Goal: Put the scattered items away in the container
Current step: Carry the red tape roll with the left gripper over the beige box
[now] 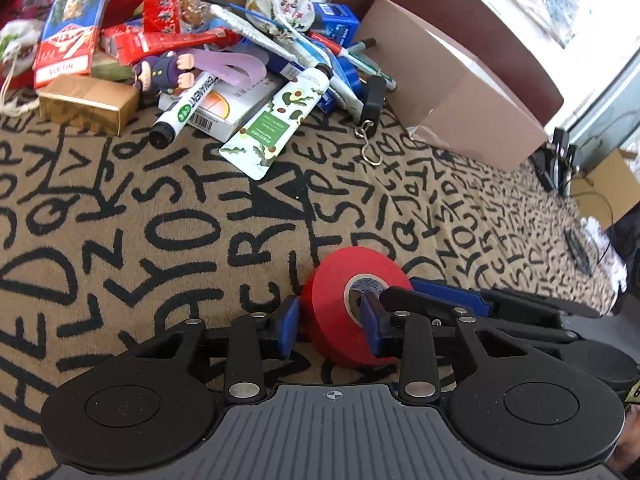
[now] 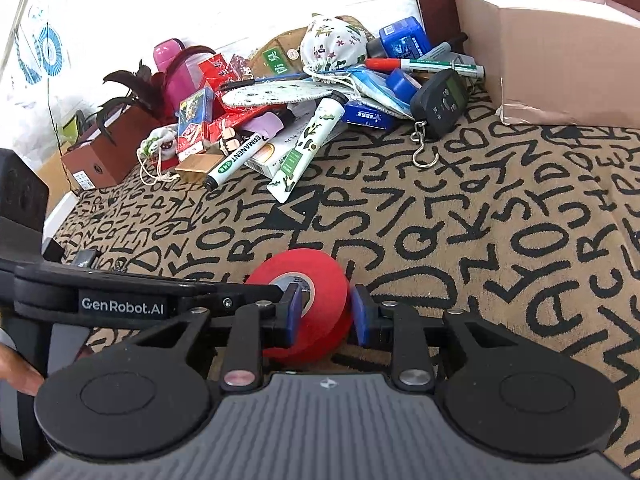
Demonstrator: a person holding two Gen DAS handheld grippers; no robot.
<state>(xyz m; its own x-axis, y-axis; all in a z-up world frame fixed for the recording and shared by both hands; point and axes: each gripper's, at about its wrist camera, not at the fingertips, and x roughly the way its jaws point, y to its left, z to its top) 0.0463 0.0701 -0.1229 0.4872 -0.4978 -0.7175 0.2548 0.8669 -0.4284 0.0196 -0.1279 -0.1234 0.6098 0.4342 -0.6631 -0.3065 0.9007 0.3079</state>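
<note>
The red tape roll [image 1: 352, 304] stands on edge between both grippers. The right gripper [image 2: 326, 316] clamps its flat faces; the left gripper [image 1: 330, 330] seems closed across its rim, one pad at the core. Light, stiff, slick-sided: hold faces squarely

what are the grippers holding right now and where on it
Both hold the red tape roll: the left gripper and the right gripper each clamp its ring wall, one finger in the core hole, the other on the outer rim.
</note>
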